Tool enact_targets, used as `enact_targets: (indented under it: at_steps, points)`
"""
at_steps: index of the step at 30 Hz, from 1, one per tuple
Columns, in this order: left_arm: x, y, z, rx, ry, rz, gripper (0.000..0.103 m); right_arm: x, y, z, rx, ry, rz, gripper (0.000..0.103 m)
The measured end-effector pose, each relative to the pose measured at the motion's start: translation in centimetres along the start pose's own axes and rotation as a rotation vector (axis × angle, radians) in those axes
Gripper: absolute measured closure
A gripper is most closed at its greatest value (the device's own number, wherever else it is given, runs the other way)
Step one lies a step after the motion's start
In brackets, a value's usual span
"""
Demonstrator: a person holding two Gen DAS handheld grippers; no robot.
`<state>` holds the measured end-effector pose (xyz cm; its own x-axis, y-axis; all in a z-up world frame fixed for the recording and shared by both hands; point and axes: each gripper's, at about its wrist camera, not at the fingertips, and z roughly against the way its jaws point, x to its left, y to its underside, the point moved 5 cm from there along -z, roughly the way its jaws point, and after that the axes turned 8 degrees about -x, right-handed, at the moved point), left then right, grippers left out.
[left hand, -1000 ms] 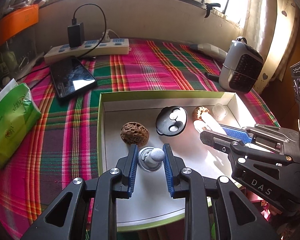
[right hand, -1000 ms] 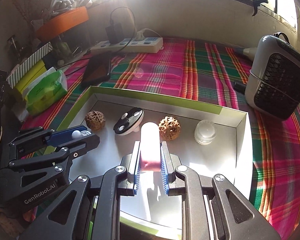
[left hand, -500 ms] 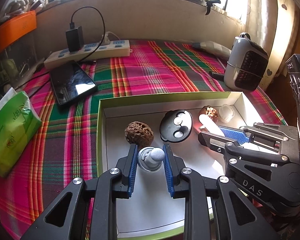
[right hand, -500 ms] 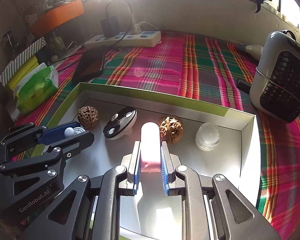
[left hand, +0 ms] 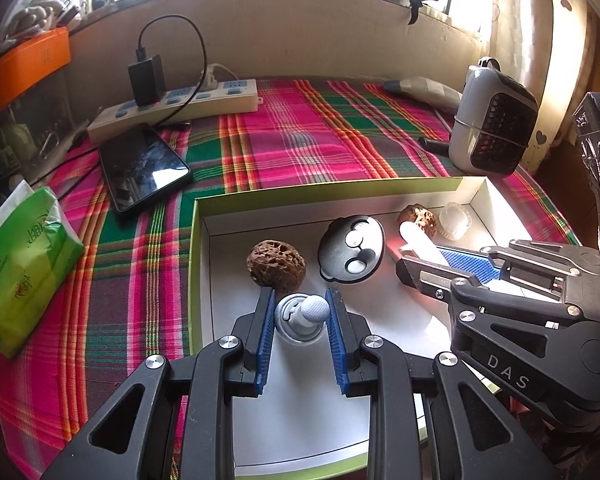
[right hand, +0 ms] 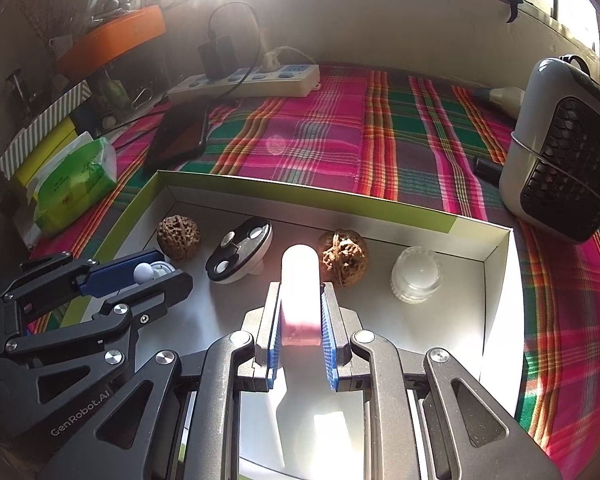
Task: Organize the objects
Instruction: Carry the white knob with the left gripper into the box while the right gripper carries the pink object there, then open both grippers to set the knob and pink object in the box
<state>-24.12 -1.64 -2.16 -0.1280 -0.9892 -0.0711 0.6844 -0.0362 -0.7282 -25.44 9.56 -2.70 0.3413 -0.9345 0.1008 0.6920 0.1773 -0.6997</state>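
So both sets of jaws are loaded right now: the left gripper (left hand: 300,314) is pinched on a small grey knob-shaped piece (left hand: 301,317) with a rounded white tip, blue pads pressed against both its sides, and the right gripper (right hand: 300,316) is clamped on the lower end of a pale pink tube (right hand: 300,280), which sticks out forward past the fingertips. Both are held over the floor of the shallow white tray with the green rim (left hand: 196,240); whether either piece is touching the bottom I honestly can't tell. Just ahead of the left jaws sits a dark walnut (left hand: 276,266), nearly touching the left finger, and beside it a black oval disc with three white spots (left hand: 351,250). In front of the tube there's a second walnut (right hand: 343,258), with a small clear jar (right hand: 416,276) off to its right near the tray's corner. My read is that this is the placing step, both pieces being brought in to join the row along the far wall. Next move looks like picking free spots, lowering gently, then opening up without bumping the walnuts. Tray sits on the plaid tabletop (left hand: 300,128), with a phone (left hand: 144,168), power strip (left hand: 180,106) and small heater (left hand: 492,120) well apart from it.
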Motion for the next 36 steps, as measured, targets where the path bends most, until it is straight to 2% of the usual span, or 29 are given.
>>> enact_targets:
  at_steps: [15,16,18,20,36]
  points:
    - [0.0,0.0,0.0,0.003,-0.004,-0.005,0.079,0.1,0.1,0.3,-0.001,0.005,-0.001,0.083]
    - [0.0,0.0,0.1,0.003,-0.004,-0.004,0.079,0.1,0.1,0.3,-0.003,0.004,-0.003,0.082]
    - [0.0,0.1,0.1,0.001,0.003,0.004,0.079,0.0,0.1,0.4,-0.005,0.001,-0.01,0.07]
    - [0.1,0.2,0.2,0.001,0.001,0.005,0.078,-0.1,0.1,0.5,-0.006,-0.003,-0.014,0.066]
    - [-0.2,0.8,1.8,-0.012,0.016,0.006,0.075,0.3,0.7,2.1,-0.032,0.008,-0.025,0.065]
